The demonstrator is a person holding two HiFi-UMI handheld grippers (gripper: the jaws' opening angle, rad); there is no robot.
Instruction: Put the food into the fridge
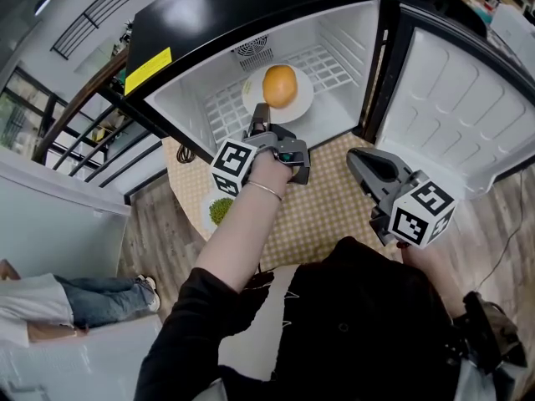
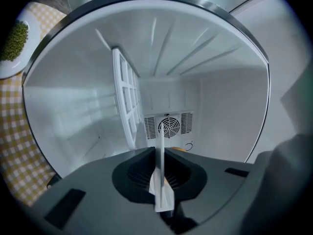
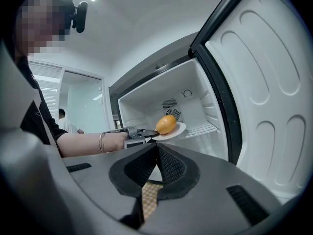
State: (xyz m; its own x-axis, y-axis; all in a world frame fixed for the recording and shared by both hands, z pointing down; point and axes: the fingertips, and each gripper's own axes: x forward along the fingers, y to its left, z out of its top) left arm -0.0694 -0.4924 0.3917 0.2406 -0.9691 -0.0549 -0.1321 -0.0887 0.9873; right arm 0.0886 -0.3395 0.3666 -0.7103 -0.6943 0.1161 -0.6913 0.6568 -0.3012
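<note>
Nothing legible. A yellow label (image 1: 148,69) on the fridge (image 1: 209,15) rim, at ten o'clock in the head view, carries print too small to read.

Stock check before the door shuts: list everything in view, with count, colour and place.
Fridge: one, black outside, white inside, open.
Wire shelf: one, white, inside the fridge.
Plate: one, white, over the wire shelf.
Fruit: one, orange, on that plate.
Checked cloth: one, yellow-white, before the fridge.
Second plate: one, white, holding green food, on the checked cloth.
Bystander: one, blue jeans, far left.
Left gripper: one, grey, shut on the plate's rim.
Right gripper: one, grey, shut, empty.
</note>
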